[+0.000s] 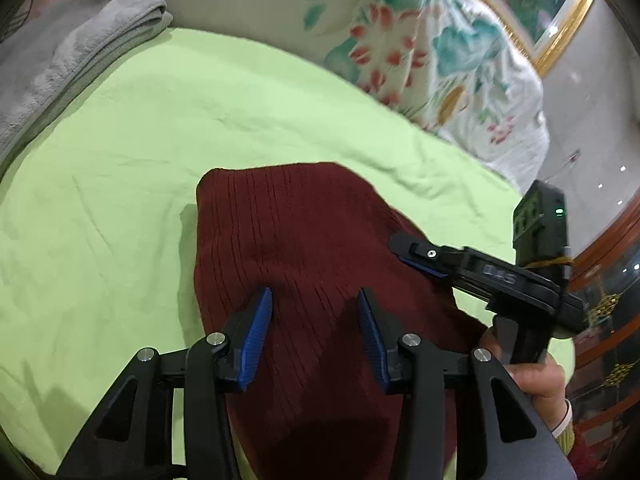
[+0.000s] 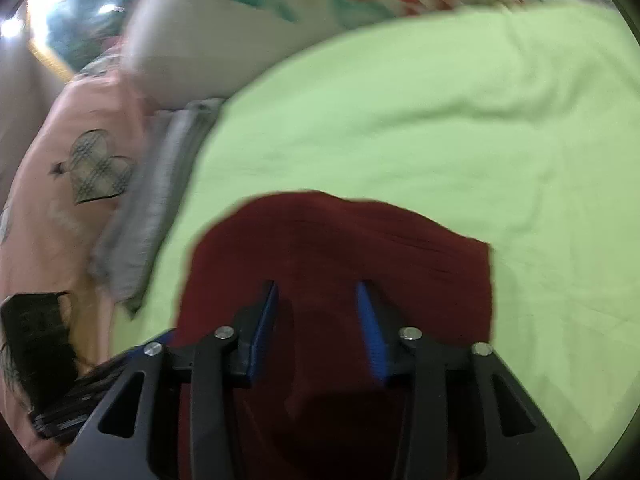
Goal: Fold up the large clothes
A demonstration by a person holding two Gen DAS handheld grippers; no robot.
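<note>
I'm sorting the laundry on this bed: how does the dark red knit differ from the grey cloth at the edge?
The dark red knit is ribbed and lies in the middle of the green sheet, under both grippers. The grey cloth looks fleecy, sits folded in layers at the sheet's far edge, and nothing touches it. Both rest on the bed.

1. A home bedroom: a bed under a light green sheet (image 1: 200, 120)
2. A floral quilt (image 1: 440, 48) and a folded grey blanket (image 1: 60, 52) lie at its edge
3. A gold-framed picture (image 1: 560, 8) hangs on the wall, beside dark wooden furniture (image 1: 612, 264)
</note>
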